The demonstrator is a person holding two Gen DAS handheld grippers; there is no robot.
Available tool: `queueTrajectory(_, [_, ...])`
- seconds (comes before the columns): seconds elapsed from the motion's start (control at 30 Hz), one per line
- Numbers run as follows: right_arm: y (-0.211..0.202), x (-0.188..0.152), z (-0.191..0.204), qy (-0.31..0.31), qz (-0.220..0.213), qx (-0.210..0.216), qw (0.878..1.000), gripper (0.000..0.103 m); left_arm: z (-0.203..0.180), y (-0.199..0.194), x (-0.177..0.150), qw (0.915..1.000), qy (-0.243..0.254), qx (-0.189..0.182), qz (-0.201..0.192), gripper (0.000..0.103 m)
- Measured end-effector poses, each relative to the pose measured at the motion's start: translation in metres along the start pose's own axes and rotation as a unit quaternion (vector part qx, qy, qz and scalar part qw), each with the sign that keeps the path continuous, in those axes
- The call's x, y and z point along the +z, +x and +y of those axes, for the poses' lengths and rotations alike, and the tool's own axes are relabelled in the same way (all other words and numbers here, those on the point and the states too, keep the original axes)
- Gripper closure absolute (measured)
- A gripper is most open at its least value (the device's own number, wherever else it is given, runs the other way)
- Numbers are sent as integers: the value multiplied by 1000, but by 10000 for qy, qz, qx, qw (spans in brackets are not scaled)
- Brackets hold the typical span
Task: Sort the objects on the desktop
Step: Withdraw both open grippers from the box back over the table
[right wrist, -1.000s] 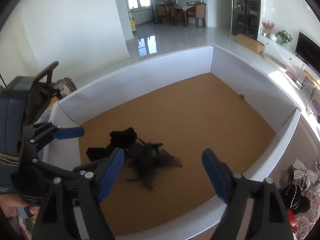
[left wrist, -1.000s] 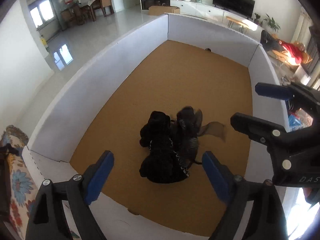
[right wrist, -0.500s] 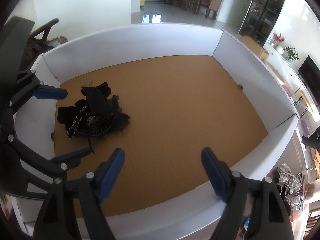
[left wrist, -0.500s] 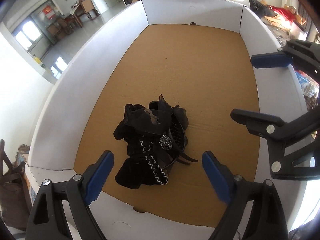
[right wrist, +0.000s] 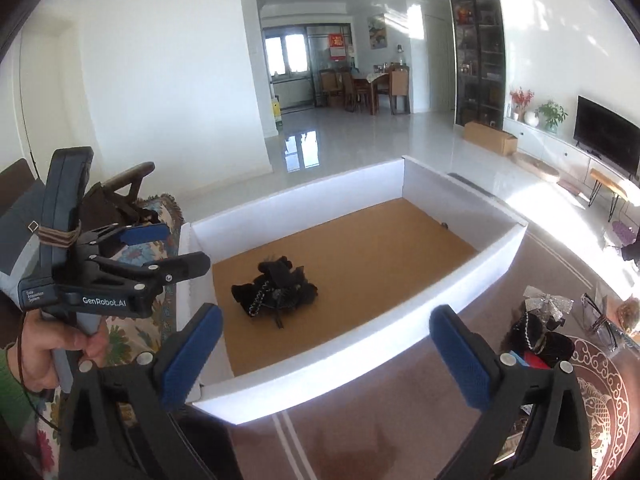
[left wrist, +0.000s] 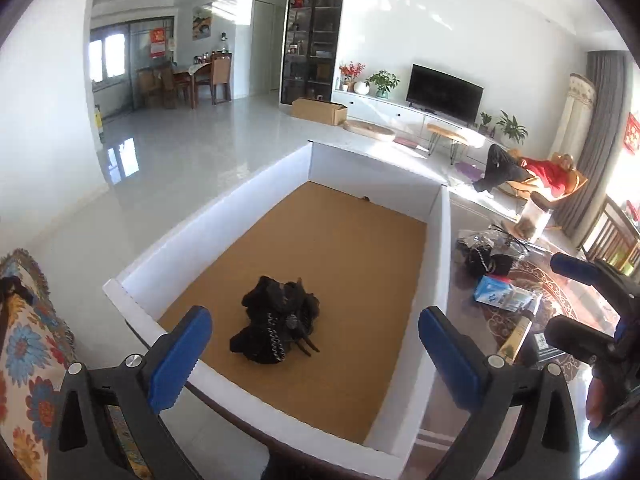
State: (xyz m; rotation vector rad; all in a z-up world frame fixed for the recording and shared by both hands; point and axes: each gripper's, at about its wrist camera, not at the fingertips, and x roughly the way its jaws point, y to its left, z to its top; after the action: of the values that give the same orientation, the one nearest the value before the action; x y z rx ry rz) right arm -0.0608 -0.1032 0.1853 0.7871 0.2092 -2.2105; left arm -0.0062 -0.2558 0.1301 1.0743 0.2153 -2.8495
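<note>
Both tools have pulled back and up since the earlier frames, so the box now sits further off and the room fills the top of each view; jaws on both have just been opening, with nothing between them.

Left wrist view: left tool [left wrist: 312, 344] is spread wide and empty. Black pile [left wrist: 278, 328] of hair accessories lies in the box [left wrist: 440, 240], near the close end, clear of the walls. That looks like the sorted lot so far. More stuff [left wrist: 486, 258] waits on the desk [left wrist: 460, 284] right of the box, so I'd say it's partway done. Right tool [left wrist: 568, 300] hangs over that side.

Right wrist view: right tool [right wrist: 326, 354] is spread too, holding nothing. Unsorted bows [right wrist: 538, 334] sit outside the near wall, well apart from the pile [right wrist: 276, 290]. Most of the box floor is bare, so plenty of room; the walls are the only edges to lift over.
</note>
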Motion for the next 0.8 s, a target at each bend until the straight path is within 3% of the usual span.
queueTrajectory(0.13, [-53,-68,-27,72,20,-1277,9918,0,-84,-9,-25,9931,670,-907,312,0])
queueTrajectory(0.27, [-100,-163,-93,856,512,-2106,9725,0,-166,27,-61,9770,932,-1566,1104,0])
queueTrajectory(0.4, [-126,-244,-138,1368,1196,-2538,9501,0,-226,90,-100,9685,1031,-1449,1745,0])
queueTrajectory(0.5, [-140,-276,-151,1414,1412,-2735,9409,0,-255,120,-123,9673,1139,-1309,1852,0])
queueTrajectory(0.67, [-143,-294,-163,1495,1504,-2841,9351,0,-277,138,-140,9664,1246,-1191,1907,0])
queueTrajectory(0.8, [-139,-290,-163,1497,1345,-2866,9367,0,-284,136,-147,9686,1558,-1015,1648,0])
